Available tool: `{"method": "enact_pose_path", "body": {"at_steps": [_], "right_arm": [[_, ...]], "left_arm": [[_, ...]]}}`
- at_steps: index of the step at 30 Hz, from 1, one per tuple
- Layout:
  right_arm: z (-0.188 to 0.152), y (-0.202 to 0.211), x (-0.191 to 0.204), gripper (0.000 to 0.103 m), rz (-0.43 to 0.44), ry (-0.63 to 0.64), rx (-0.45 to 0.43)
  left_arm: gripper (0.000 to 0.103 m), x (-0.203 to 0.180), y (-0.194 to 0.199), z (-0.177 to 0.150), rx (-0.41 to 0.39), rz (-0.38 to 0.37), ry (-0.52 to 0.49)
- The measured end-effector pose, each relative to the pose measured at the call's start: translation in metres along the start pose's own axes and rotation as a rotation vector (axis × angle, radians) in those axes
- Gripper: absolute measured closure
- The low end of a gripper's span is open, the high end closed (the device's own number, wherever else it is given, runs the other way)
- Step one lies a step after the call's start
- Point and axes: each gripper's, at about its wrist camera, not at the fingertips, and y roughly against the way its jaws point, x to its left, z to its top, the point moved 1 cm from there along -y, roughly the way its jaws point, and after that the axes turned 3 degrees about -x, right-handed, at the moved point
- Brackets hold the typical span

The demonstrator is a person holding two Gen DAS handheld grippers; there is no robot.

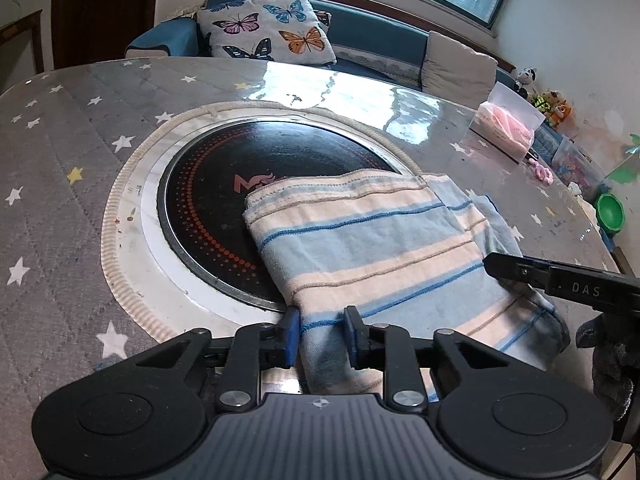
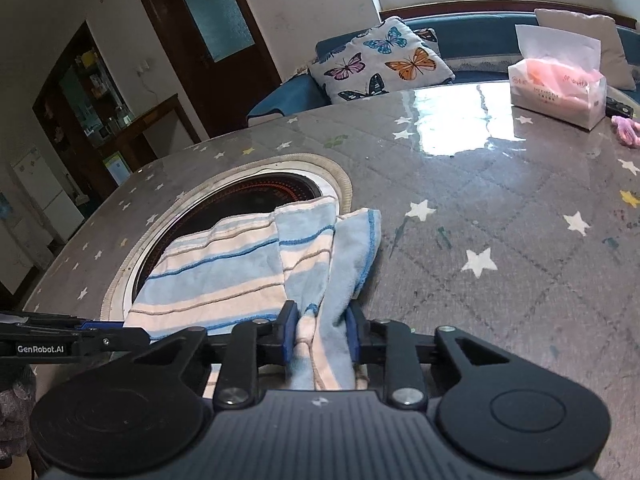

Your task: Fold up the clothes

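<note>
A blue and cream striped cloth [image 1: 372, 240] lies folded on the table, partly over the black round hotplate [image 1: 208, 208]. My left gripper [image 1: 321, 334] is shut on the cloth's near left corner. My right gripper [image 2: 322, 336] is shut on the bunched near right corner of the cloth [image 2: 248, 268]. The right gripper also shows in the left wrist view [image 1: 560, 280] at the cloth's right edge. The left gripper shows at the left edge of the right wrist view [image 2: 72, 340].
The table [image 2: 500, 220] has a grey star-patterned cover under clear plastic. A tissue pack [image 2: 556, 92] and a pink item [image 2: 628, 130] lie at the far right. A green bowl [image 1: 610, 212] and toys sit beyond the right edge. A sofa with a butterfly cushion [image 1: 268, 28] stands behind.
</note>
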Motion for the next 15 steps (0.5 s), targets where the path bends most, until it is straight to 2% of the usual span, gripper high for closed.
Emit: {"method": "enact_pose_path", "body": {"at_steps": [7, 11, 13, 15], "right_arm": [[-0.014, 0.026, -0.002, 0.085, 0.002, -0.001, 0.014], [-0.029, 0.048, -0.007, 0.085, -0.002, -0.025, 0.024], [-0.032, 0.054, -0.007, 0.078, -0.018, -0.016, 0.015], [-0.031, 0.055, -0.007, 0.077, -0.039, 0.002, 0.010]], "left_arm": [[0.079, -0.006, 0.008, -0.009, 0.021, -0.049, -0.007], [0.074, -0.013, 0.010, -0.012, 0.019, -0.047, -0.029], [0.071, -0.015, 0.009, -0.012, 0.016, -0.039, -0.037], [0.070, -0.014, 0.006, -0.011, 0.021, -0.041, -0.029]]}}
